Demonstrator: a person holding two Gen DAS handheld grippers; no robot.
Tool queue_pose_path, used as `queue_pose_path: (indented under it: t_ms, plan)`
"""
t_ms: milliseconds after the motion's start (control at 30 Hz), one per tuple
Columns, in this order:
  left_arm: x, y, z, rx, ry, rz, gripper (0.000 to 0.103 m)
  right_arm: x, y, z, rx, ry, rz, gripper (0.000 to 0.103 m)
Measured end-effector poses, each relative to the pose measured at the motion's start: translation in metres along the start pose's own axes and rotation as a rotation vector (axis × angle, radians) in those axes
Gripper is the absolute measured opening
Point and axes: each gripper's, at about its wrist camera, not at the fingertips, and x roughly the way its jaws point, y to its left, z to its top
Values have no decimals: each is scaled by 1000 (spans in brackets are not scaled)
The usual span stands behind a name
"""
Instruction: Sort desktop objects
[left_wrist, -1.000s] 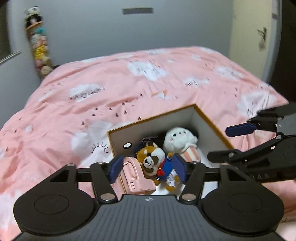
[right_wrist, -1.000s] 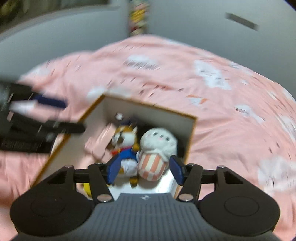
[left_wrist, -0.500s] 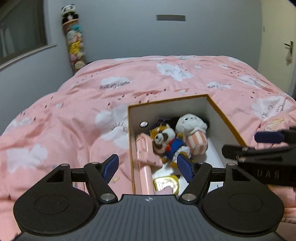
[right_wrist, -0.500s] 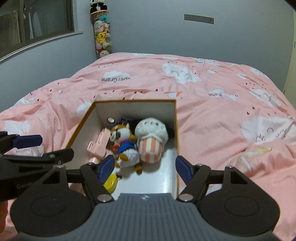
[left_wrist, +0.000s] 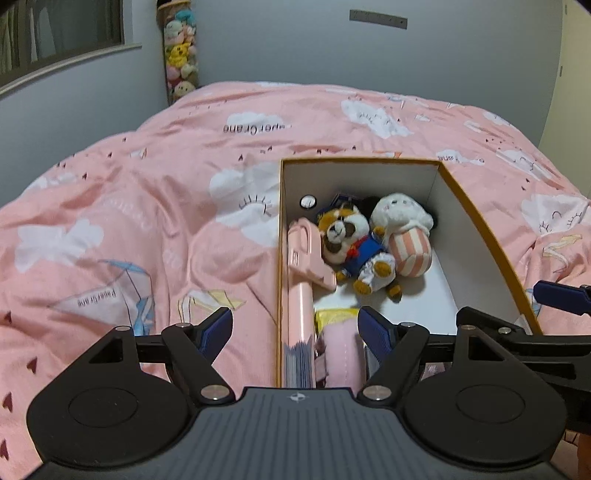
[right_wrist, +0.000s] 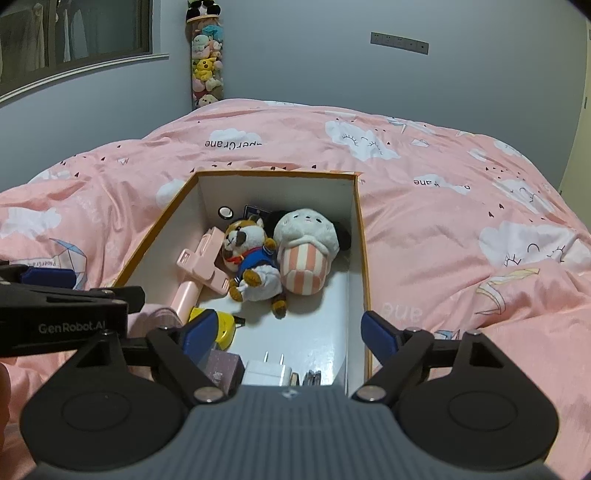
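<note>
2 grippers above the box (right_wrist: 364, 258)
Left gripper (left_wrist: 295, 326) and right gripper (right_wrist: 286, 330), empty, are opening; approach 1 toy (right_wrist: 247, 254) squarely at frame centre.

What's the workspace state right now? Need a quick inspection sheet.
Surface: pink cloud-print duvet on a bed, rumpled.
Job's things: open box on the duvet, holding raccoon plush, white plush with striped body, pink handled tool, yellow item, white plug adapter, small round object.
Clutter: nothing seen outside the box.
Grippers: left gripper and right gripper both opening, nothing gripped, hovering over the box's near end.
Cables: nothing seen.
Surroundings: grey wall, window, hanging column of plush toys, wall socket strip.
</note>
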Motion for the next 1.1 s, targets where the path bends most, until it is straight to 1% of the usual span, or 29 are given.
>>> queue_pose_path:
  t_ms: [67, 267, 567, 733, 1100]
  plan:
    - [3, 0, -3, -5, 17, -4, 88, 1, 1, -2, -1, 5, -6, 86]
    - [5, 0, -4, -7, 21, -9, 89, 5, -3, -6, 27, 31, -13, 88]
    - [5, -3, -5, 4, 24, 3, 89, 5, -5, -10, 33, 30, -23, 89]
    - [10, -7, -7, 18, 54, 13, 89, 5, -6, -10, 33, 29, -22, 89]
    - [11, -9, -7, 24, 59, 17, 89, 5, -7, -10, 36, 36, -22, 89]
